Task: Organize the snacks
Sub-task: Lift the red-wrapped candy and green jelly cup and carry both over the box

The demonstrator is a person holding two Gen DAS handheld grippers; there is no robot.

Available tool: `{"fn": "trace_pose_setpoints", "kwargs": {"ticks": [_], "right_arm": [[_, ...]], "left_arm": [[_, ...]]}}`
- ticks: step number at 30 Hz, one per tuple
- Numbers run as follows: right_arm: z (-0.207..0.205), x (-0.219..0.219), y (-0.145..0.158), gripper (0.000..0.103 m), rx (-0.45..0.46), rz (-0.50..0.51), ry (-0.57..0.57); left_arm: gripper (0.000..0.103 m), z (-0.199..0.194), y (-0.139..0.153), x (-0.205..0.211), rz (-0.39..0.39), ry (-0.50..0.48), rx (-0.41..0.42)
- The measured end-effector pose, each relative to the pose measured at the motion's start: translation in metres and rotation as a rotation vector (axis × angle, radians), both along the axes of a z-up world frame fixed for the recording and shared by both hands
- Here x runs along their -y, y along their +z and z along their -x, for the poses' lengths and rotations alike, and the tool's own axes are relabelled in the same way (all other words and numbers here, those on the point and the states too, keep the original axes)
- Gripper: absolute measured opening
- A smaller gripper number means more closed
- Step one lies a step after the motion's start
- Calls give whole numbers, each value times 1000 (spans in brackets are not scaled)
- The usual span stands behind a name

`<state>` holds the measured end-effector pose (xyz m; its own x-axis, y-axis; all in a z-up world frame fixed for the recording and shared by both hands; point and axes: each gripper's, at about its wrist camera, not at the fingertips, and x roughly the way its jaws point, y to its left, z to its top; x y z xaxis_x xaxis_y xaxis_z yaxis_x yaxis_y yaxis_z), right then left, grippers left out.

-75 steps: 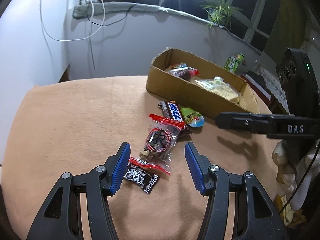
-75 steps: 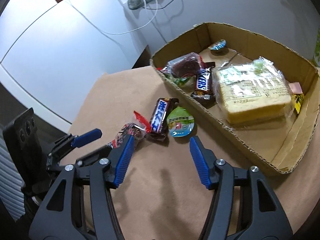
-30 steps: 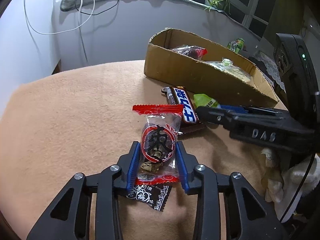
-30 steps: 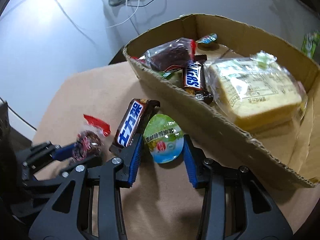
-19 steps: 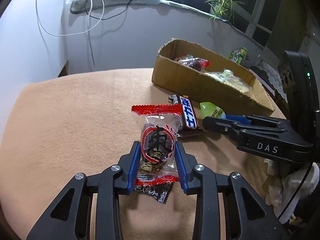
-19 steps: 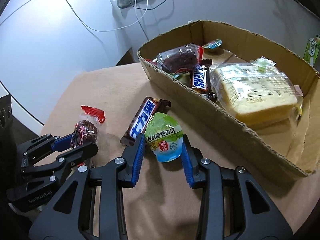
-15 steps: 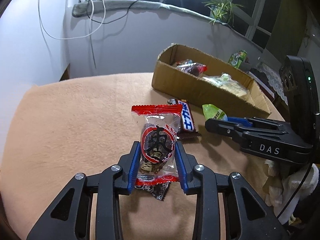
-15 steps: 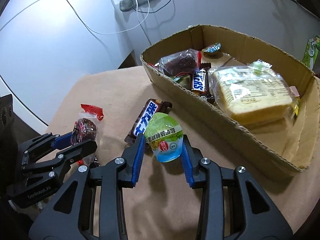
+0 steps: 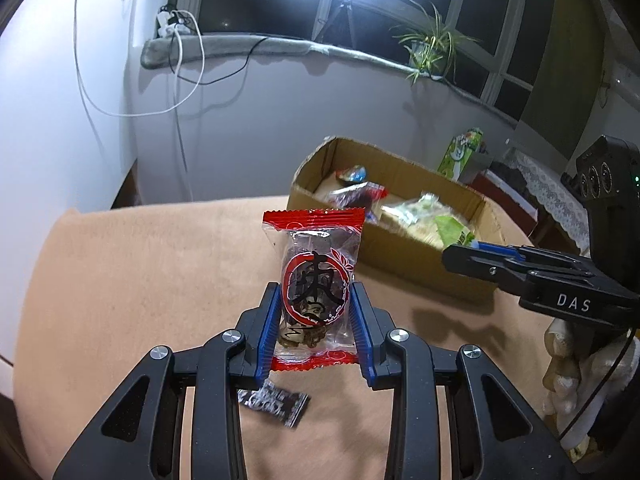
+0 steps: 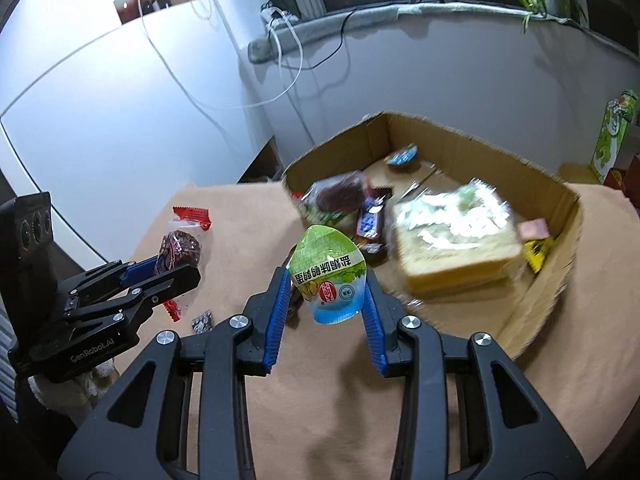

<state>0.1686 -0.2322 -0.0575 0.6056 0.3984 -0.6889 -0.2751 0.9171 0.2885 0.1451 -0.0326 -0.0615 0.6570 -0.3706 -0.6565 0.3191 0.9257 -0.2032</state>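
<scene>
**A:** What have you got in each hand right now?

**B:** My left tool [image 9: 316, 312] is nearly closed, its blue pads pinching the sides of a clear, red-edged date candy packet [image 9: 314, 280] that stands up between them, clear of the surface [image 9: 140, 272]. My right tool [image 10: 324, 304] is narrowed the same way on a green-lidded jelly cup [image 10: 328, 276], lid facing the camera. Both sit short of the cardboard box [image 10: 472, 140], which already holds a wrapped slice of bread [image 10: 452, 240], a dark pastry packet [image 10: 340, 192] and some small bars.

**A:** So how do you finish this well?

**B:** I'd carry both over the near wall of the box before letting go, high enough that the packet's dangling lower edge doesn't catch the rim. The jelly cup is slick and tapered, so I'd keep the squeeze steady and avoid tilting it. I'd aim for the bare cardboard floor beside the bread, not on top of it.

**A:** Anything left out?

**B:** A small black wrapper [image 9: 276, 400] lies on the surface under my left tool.
</scene>
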Motion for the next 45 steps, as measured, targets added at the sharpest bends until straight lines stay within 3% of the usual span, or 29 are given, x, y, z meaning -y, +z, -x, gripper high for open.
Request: {"fn": "trace_pose_setpoints", "kwargs": {"ticks": [17, 30, 45], "right_arm": [[-34, 72, 25, 37, 35, 21, -83], [-68, 108, 11, 37, 4, 46, -140], [-86, 115, -8, 37, -37, 61, -138]], "left_arm": [[32, -30, 18, 53, 37, -57, 20], [32, -54, 12, 94, 22, -92, -6], [32, -70, 5, 115, -40, -93, -21]]}}
